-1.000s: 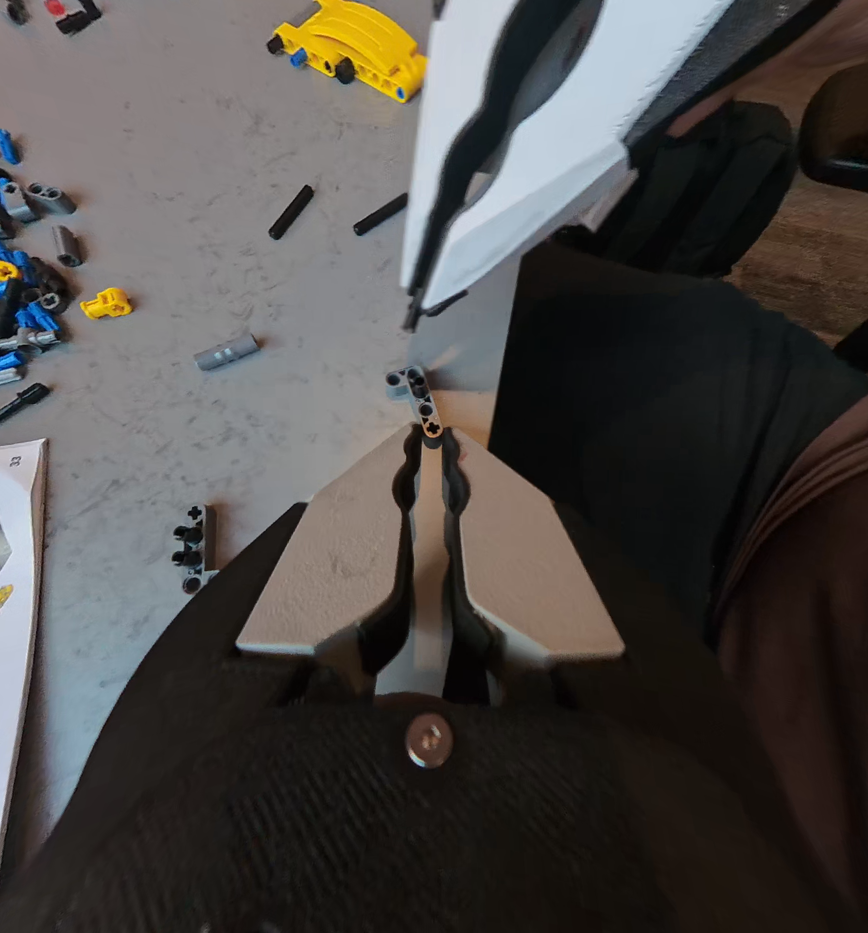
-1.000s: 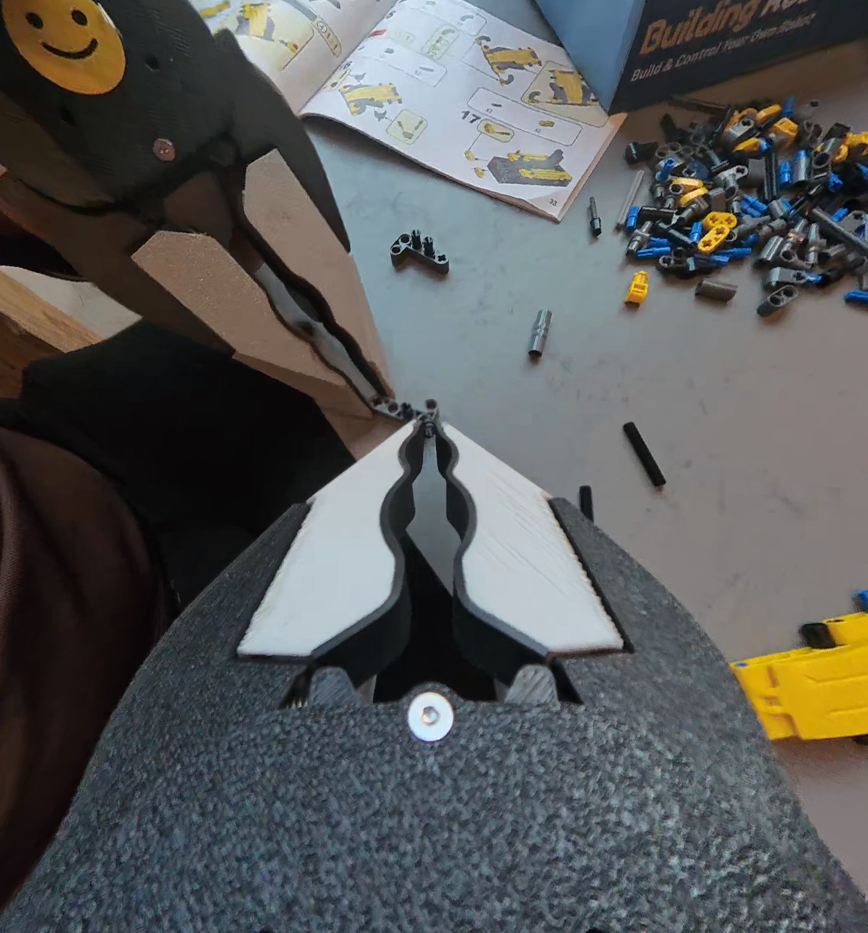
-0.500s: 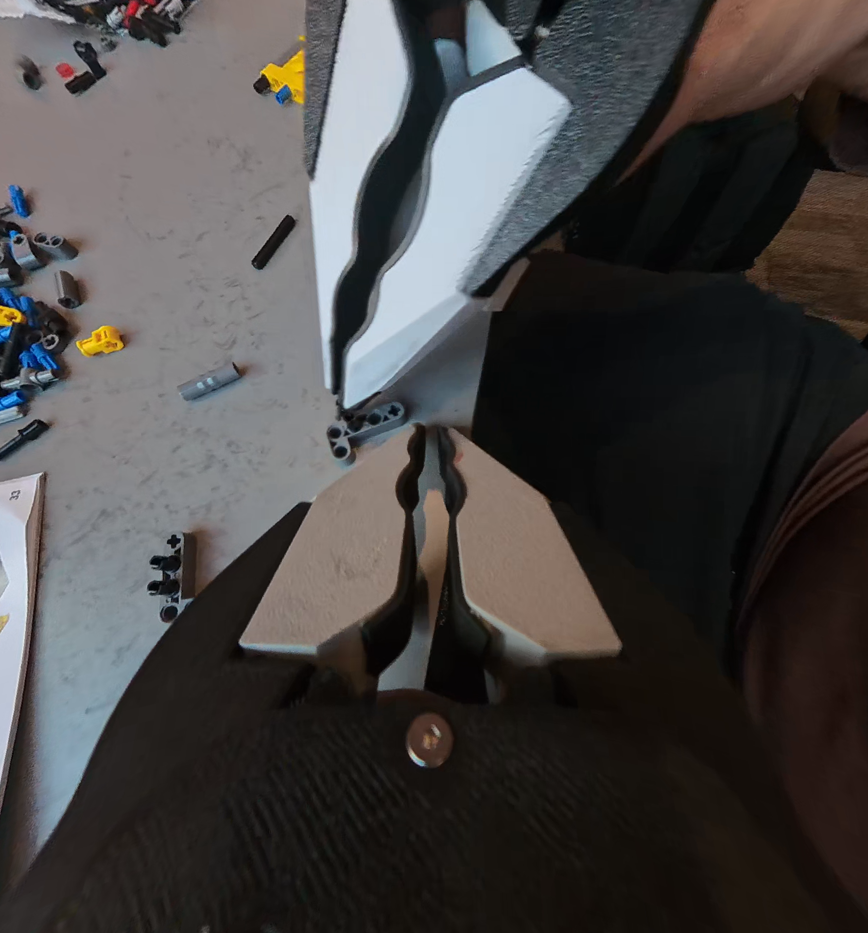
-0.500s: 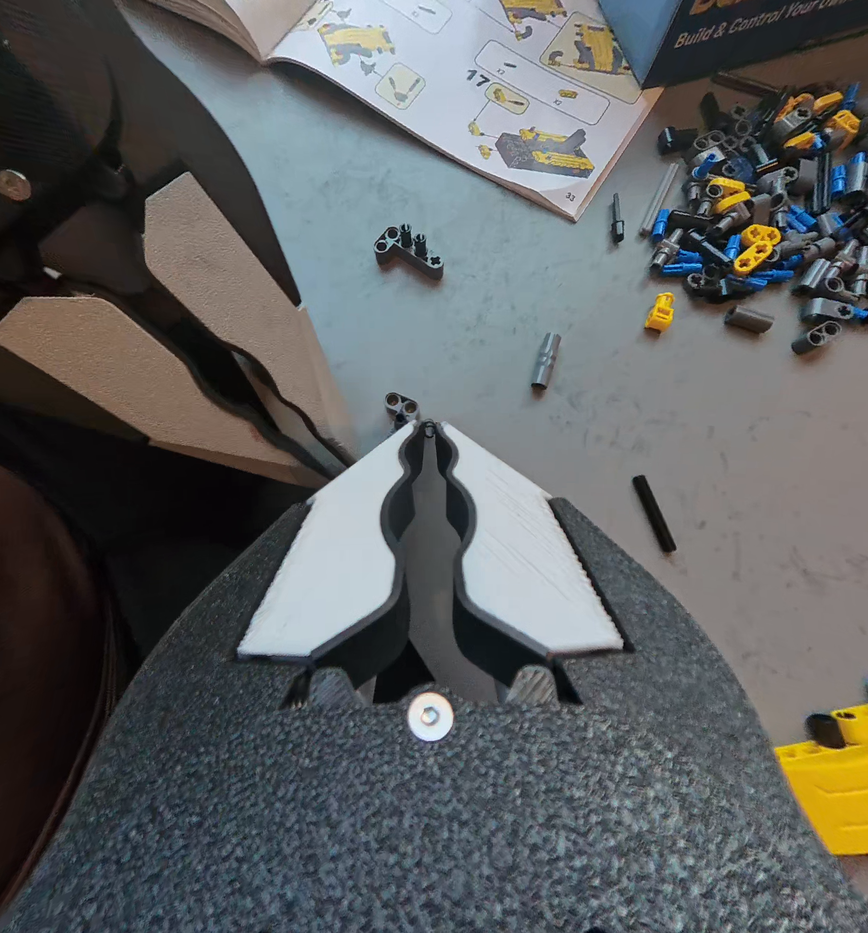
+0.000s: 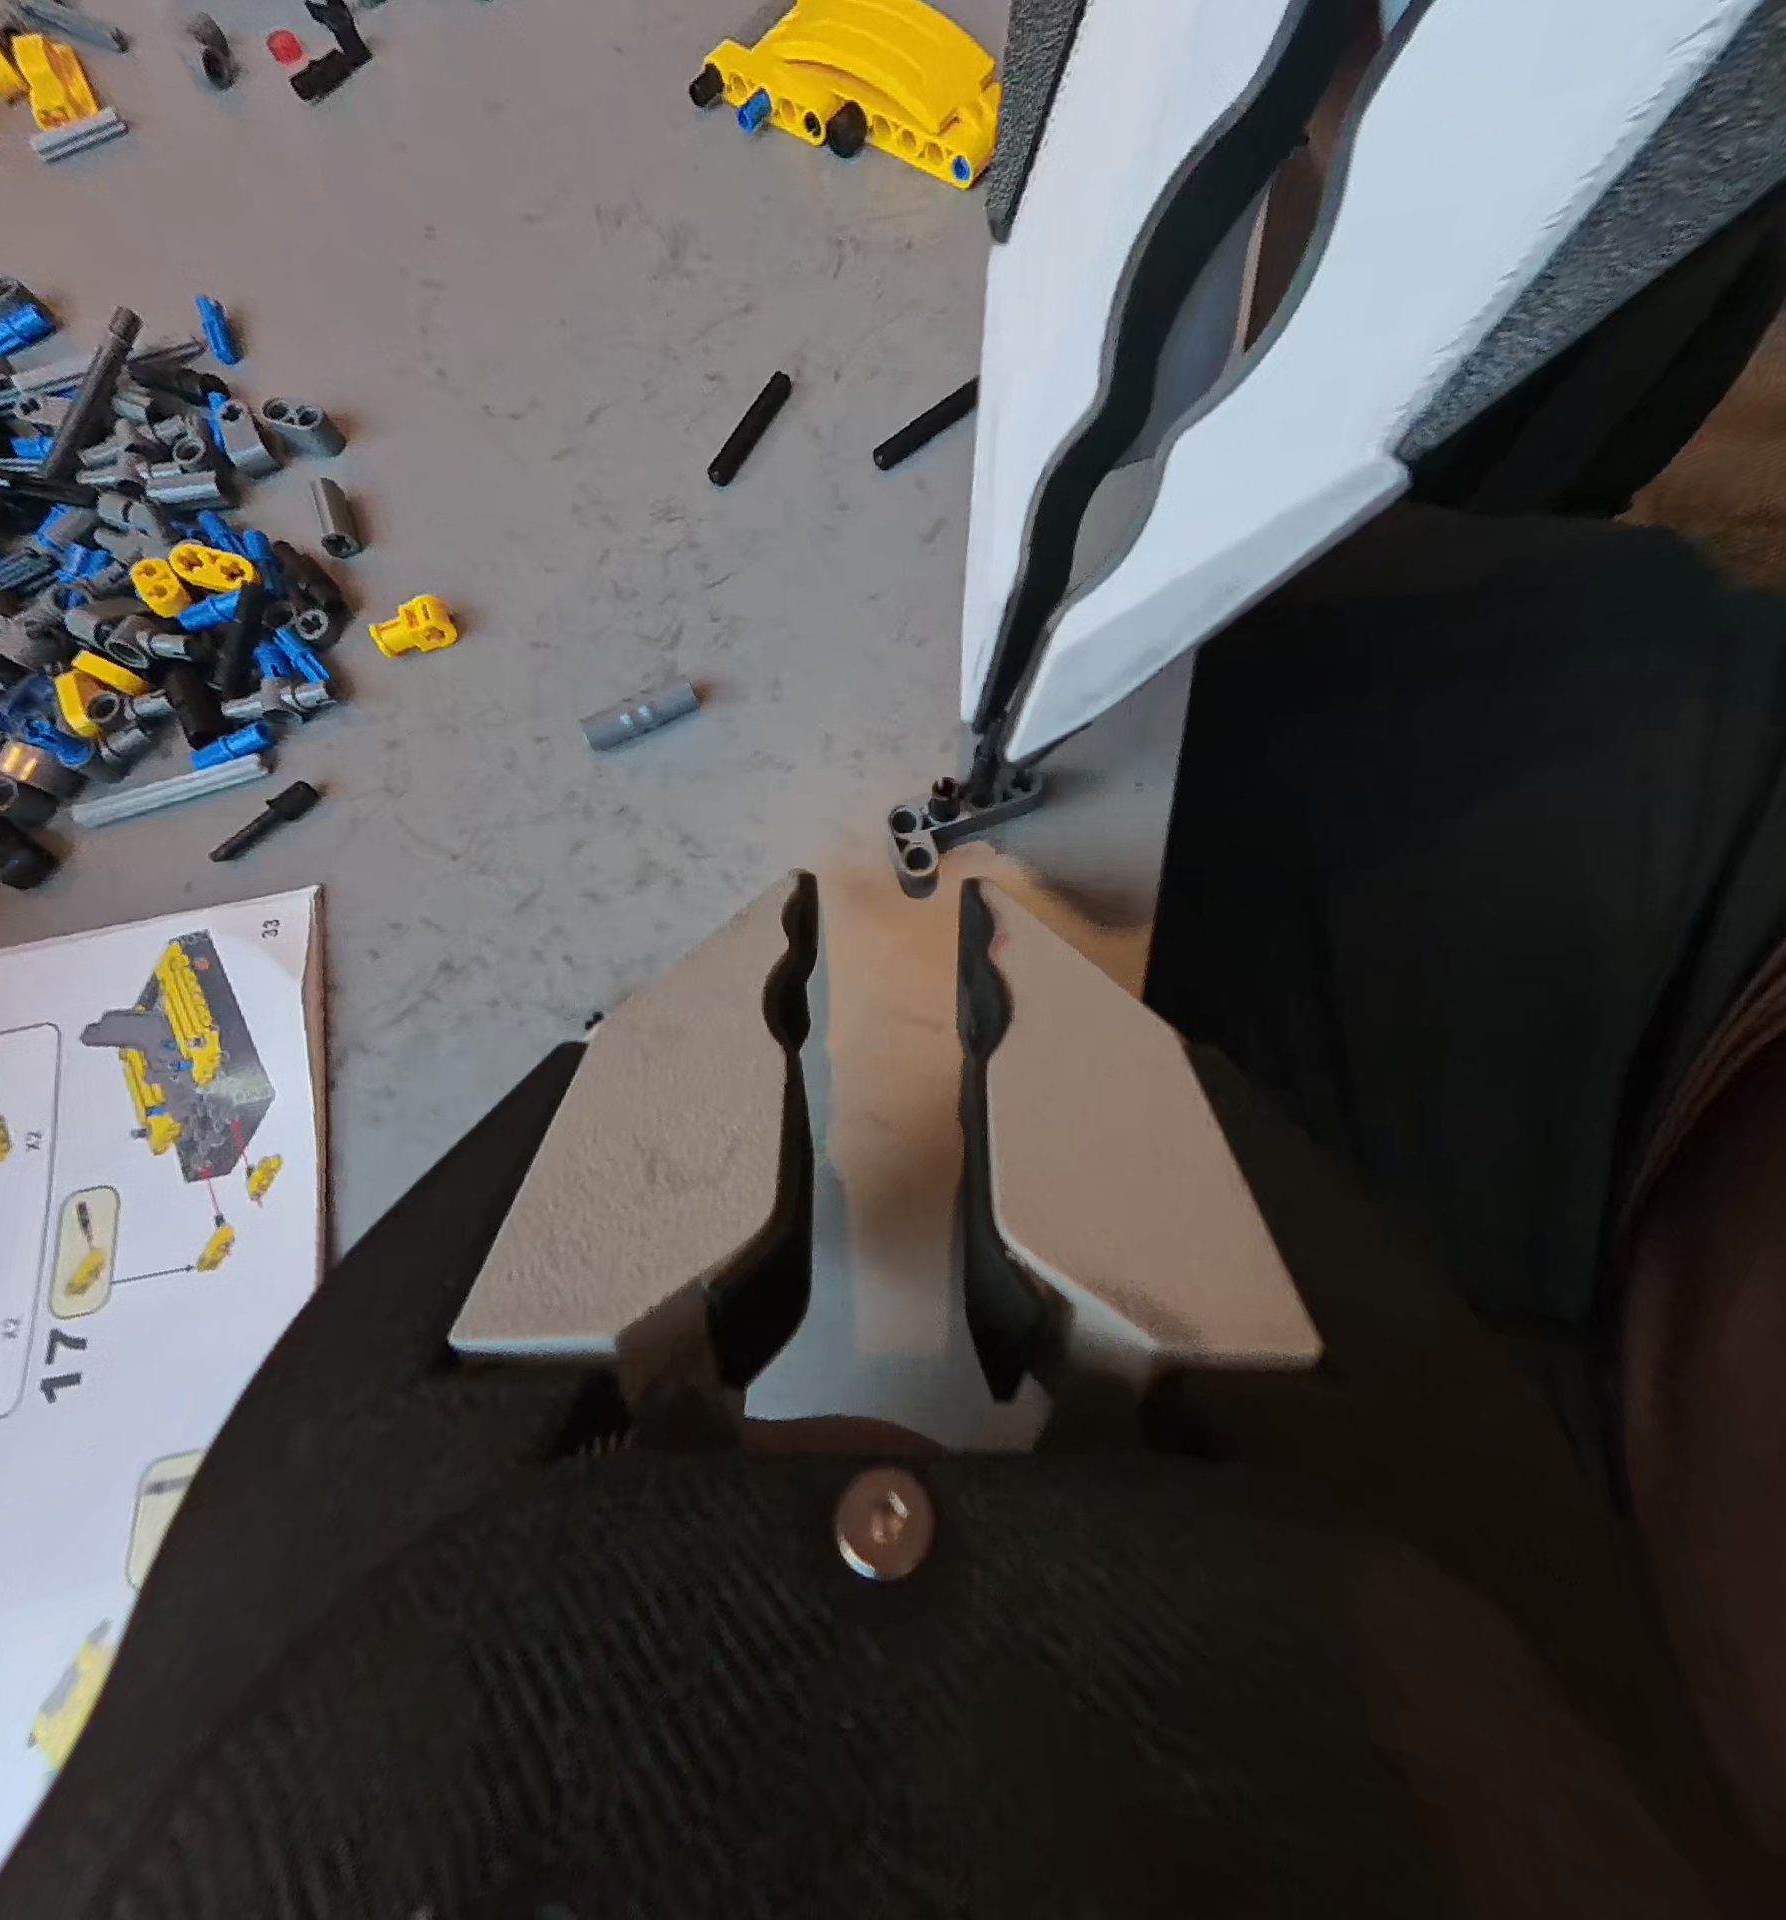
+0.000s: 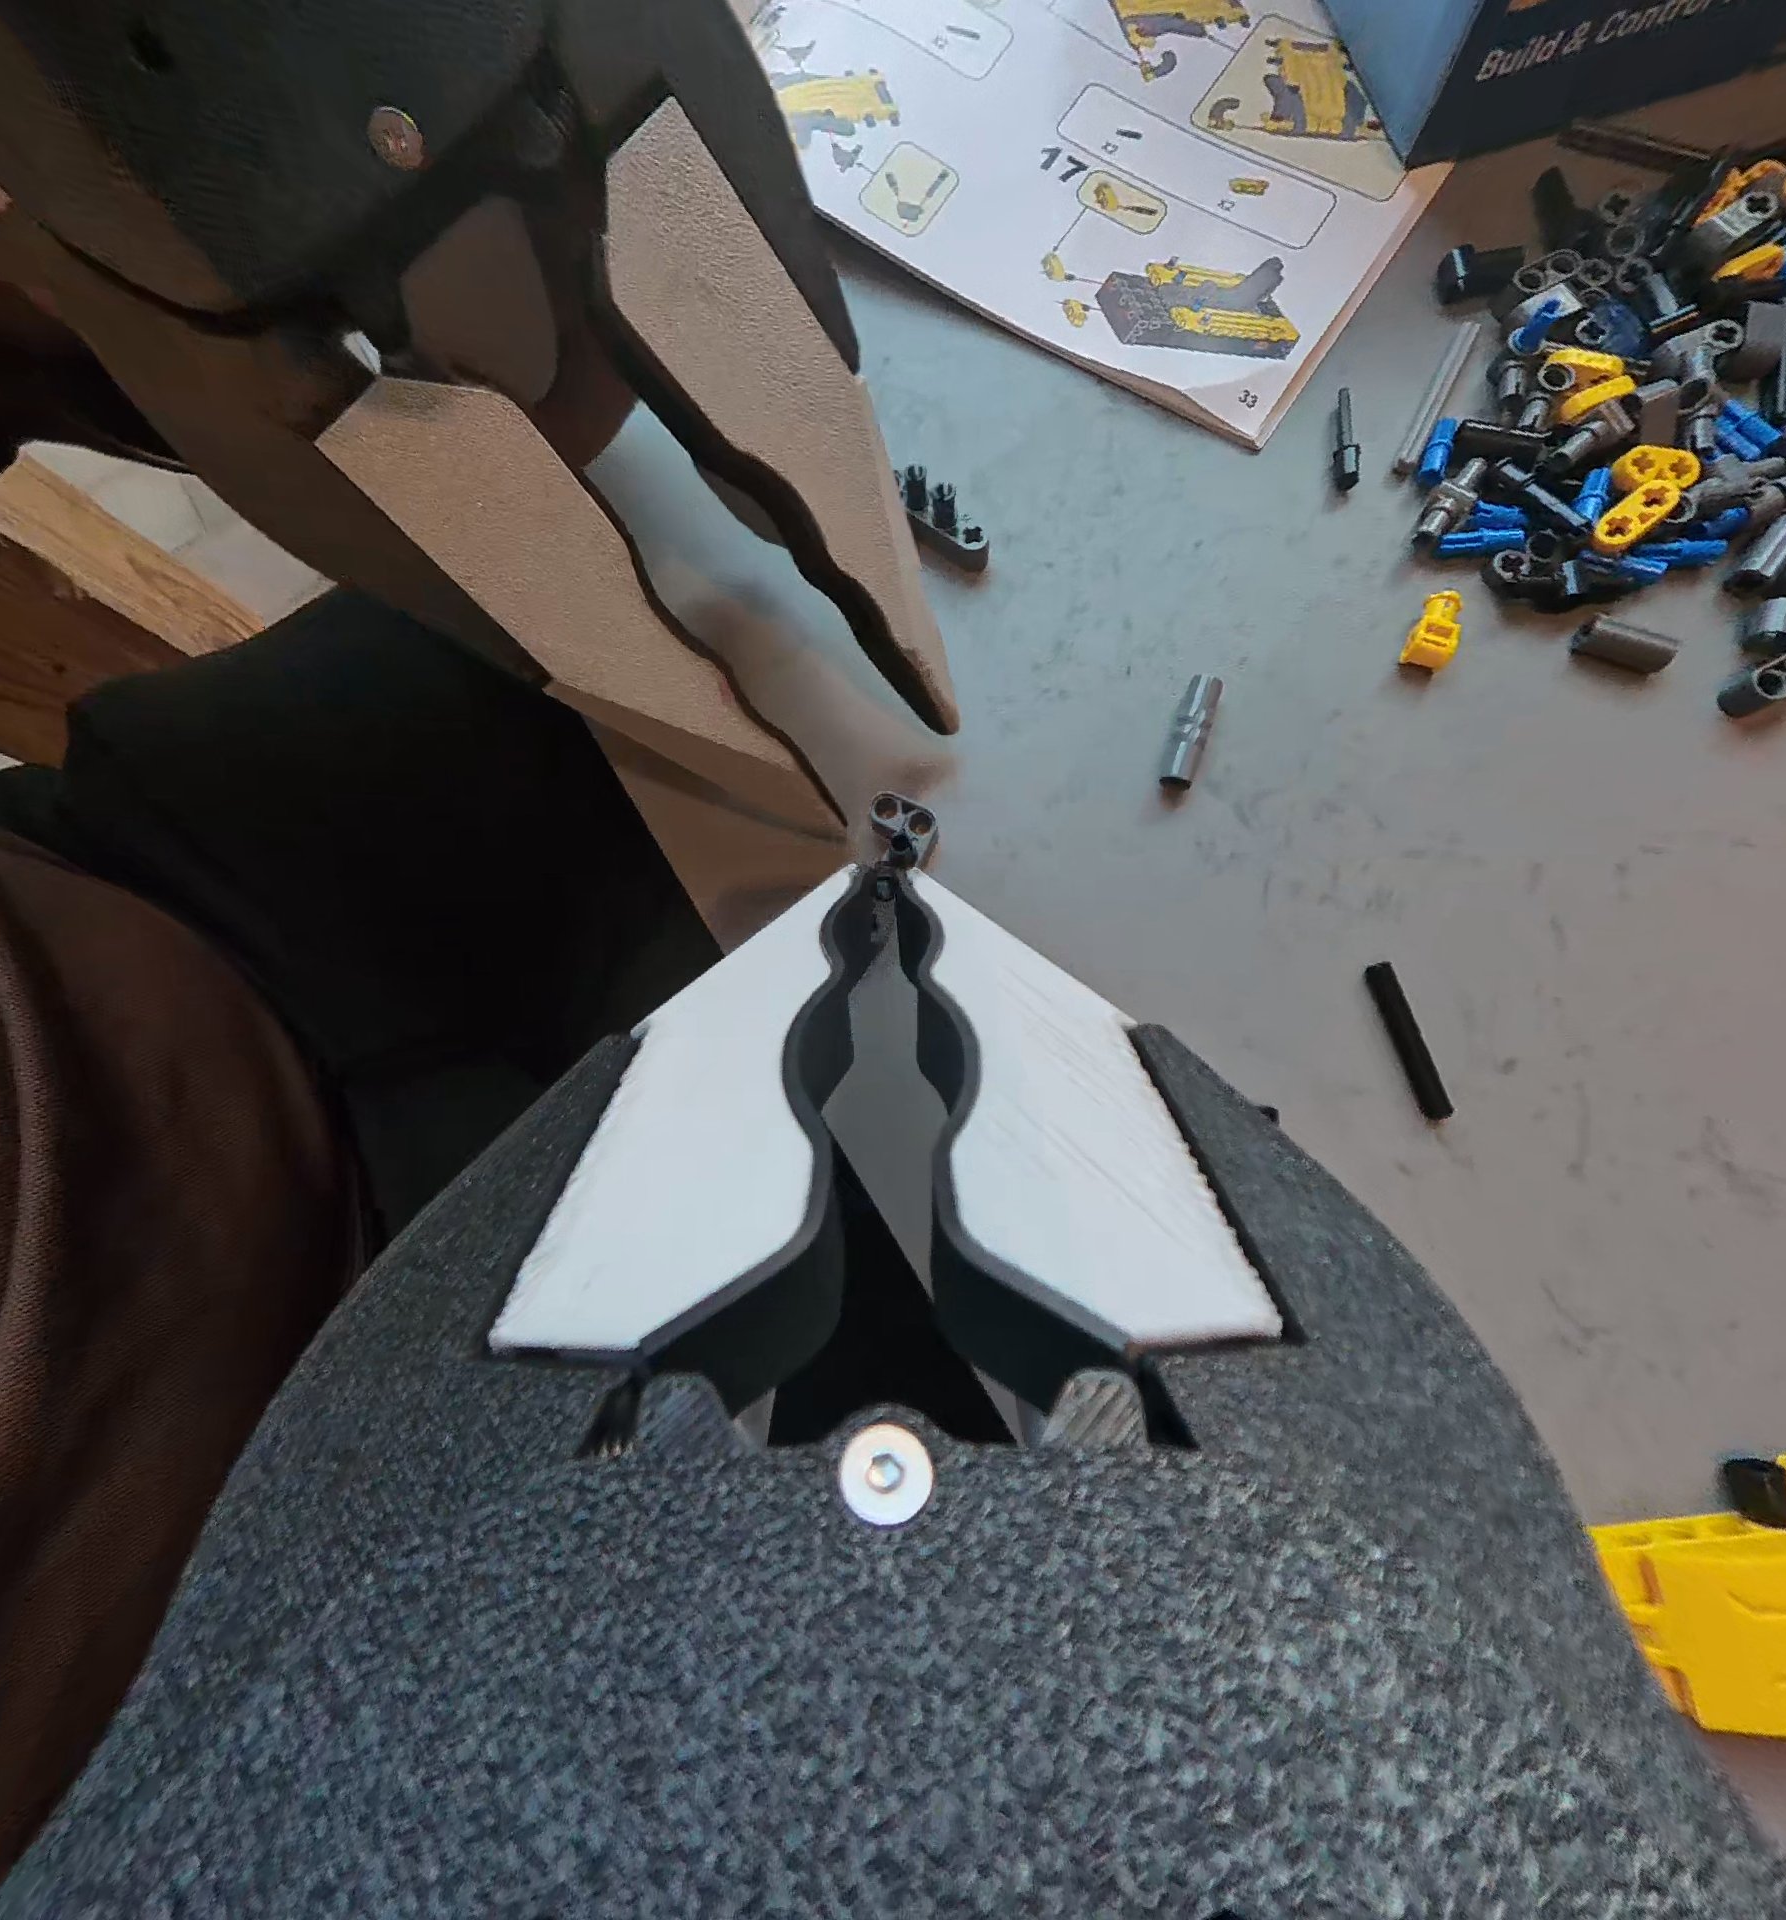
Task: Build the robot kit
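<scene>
A small grey L-shaped beam with a black pin in it is near the edge of the grey table. My right gripper is shut on the black pin, and the grey beam hangs just past its tips. In the left wrist view it comes down from the upper right onto the beam. My left gripper is open and empty, its tips just short of the beam. It also shows in the right wrist view at upper left, with its jaws apart.
An open instruction booklet lies on the left. A pile of blue, grey, black and yellow parts lies beyond it. A grey tube, black axles, a yellow curved panel and another pinned beam lie loose. A person's dark-clothed legs are beyond the table edge. Both grippers' tips are close together, under 4 cm apart.
My left gripper was shut on the grey beam; it has let go, opened wide and drawn back. My right gripper has stayed shut on the pin and now carries the beam alone.
</scene>
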### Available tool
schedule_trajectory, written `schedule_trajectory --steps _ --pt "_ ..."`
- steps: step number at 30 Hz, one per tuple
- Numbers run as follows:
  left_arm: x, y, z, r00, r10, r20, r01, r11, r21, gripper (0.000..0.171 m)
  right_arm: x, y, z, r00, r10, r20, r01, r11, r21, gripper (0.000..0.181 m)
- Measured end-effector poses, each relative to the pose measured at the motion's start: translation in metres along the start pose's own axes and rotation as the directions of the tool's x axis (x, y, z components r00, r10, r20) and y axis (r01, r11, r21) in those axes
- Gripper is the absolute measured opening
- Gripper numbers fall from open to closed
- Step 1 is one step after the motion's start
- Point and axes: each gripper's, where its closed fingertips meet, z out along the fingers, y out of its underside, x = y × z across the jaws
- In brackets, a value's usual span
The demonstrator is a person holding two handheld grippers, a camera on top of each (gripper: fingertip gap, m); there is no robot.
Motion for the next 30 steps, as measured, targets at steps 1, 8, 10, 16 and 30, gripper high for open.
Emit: schedule_trajectory --steps 1,8,10,16,30 --pt "0.0 -0.001 0.002 1.0 0.009 0.002 -0.009 1.0 -0.008 0.024 0.0 0.0 0.0 1.0 -0.004 -0.006 0.004 1.0 -0.008 0.003" --pt "0.011 -0.002 0.006 0.998 0.022 -0.051 -0.023 1.0 -0.015 0.013 0.002 0.003 0.0 0.996 -0.053 -0.069 0.049 0.996 -0.068 0.003" --pt "0.016 -0.001 0.005 0.998 0.02 -0.066 -0.021 1.0 -0.016 0.016 0.003 0.002 0.001 0.996 -0.055 -0.071 0.05 0.997 -0.063 0.003" --pt "0.017 0.001 0.002 0.998 0.009 -0.057 -0.01 1.0 -0.019 0.016 0.006 -0.001 -0.003 0.996 -0.051 -0.067 0.048 0.998 -0.045 0.003" --pt "0.01 -0.005 0.002 0.989 0.087 -0.119 -0.088 0.996 -0.004 0.022 0.001 0.005 -0.004 0.993 -0.089 -0.079 0.077 0.988 -0.135 0.003"
